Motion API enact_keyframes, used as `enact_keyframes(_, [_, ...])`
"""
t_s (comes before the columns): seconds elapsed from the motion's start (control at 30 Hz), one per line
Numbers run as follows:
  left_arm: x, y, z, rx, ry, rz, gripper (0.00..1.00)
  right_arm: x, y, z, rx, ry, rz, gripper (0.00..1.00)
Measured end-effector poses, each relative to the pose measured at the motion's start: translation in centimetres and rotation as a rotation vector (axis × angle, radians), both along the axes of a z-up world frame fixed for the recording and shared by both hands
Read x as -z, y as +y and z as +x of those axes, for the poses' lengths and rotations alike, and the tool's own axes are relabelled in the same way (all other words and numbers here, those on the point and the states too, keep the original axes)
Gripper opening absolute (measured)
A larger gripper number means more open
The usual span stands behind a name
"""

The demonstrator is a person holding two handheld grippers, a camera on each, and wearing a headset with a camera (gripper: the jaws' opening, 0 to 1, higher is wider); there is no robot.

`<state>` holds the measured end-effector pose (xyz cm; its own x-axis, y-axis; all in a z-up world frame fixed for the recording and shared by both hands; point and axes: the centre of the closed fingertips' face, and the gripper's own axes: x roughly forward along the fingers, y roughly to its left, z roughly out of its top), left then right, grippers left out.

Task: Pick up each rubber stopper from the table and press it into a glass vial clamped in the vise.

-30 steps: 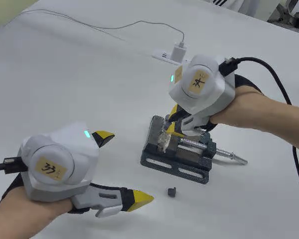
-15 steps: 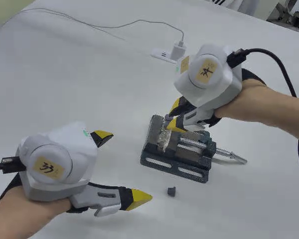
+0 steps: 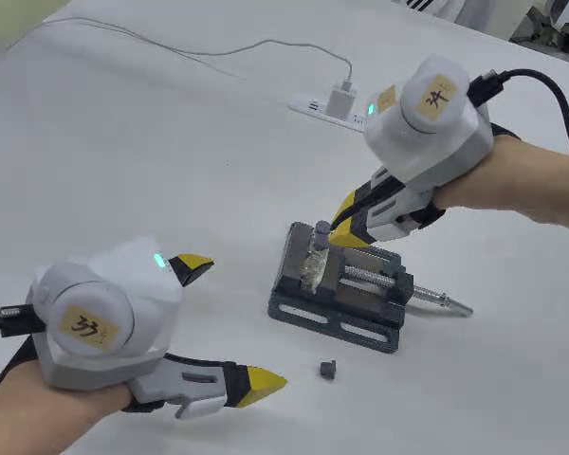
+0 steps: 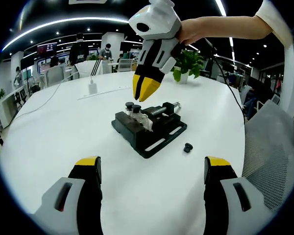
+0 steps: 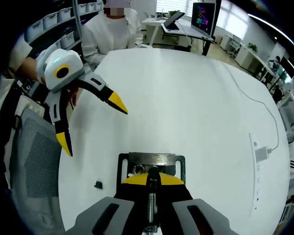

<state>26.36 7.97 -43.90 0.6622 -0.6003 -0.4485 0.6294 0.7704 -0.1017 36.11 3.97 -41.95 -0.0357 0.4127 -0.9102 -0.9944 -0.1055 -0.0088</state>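
power strip with charger | white cable | potted plant | mesh chair

Open-plan office-cum-lab: a desk monitor, shelved storage bins, a potted plant, a mesh chair, ceiling strip lights.

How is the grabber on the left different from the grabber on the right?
The left gripper has its jaws spread wide apart; the right gripper has its jaws closed together. The left gripper is held low over the table, off to one side of the vise; the right gripper is raised, its tips pointing down just above the vise. Both have white bodies and yellow jaw tips, and a hand holds each one.
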Motion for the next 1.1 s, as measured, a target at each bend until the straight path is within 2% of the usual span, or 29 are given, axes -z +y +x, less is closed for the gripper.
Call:
enact_keyframes(0.2, [0.2, 0.0, 0.0, 0.002, 0.007, 0.000, 0.85, 0.6, 0.2, 0.1, -0.013, 0.007, -0.016, 0.00])
enact_keyframes(0.63, [0.6, -0.2, 0.0, 0.003, 0.022, -0.007, 0.84, 0.8, 0.4, -0.7, -0.040, 0.007, -0.039, 0.00])
enact_keyframes(0.8, [0.6, -0.5, 0.3, 0.008, 0.020, -0.011, 0.84, 0.8, 0.4, -0.9, -0.065, -0.020, -0.066, 0.00])
enact_keyframes(0.87, [0.6, -0.5, 0.4, 0.007, 0.020, -0.014, 0.84, 0.9, 0.1, -0.4, -0.082, -0.031, -0.080, 0.00])
enact_keyframes(0.97, [0.6, -0.5, 0.5, 0.006, 0.019, -0.016, 0.84, 1.0, 0.2, -0.3, -0.094, -0.038, -0.100, 0.00])
enact_keyframes(1.1, [0.7, -0.6, 0.6, 0.005, 0.021, -0.020, 0.84, 1.1, 0.3, -0.2, -0.082, -0.018, -0.117, 0.00])
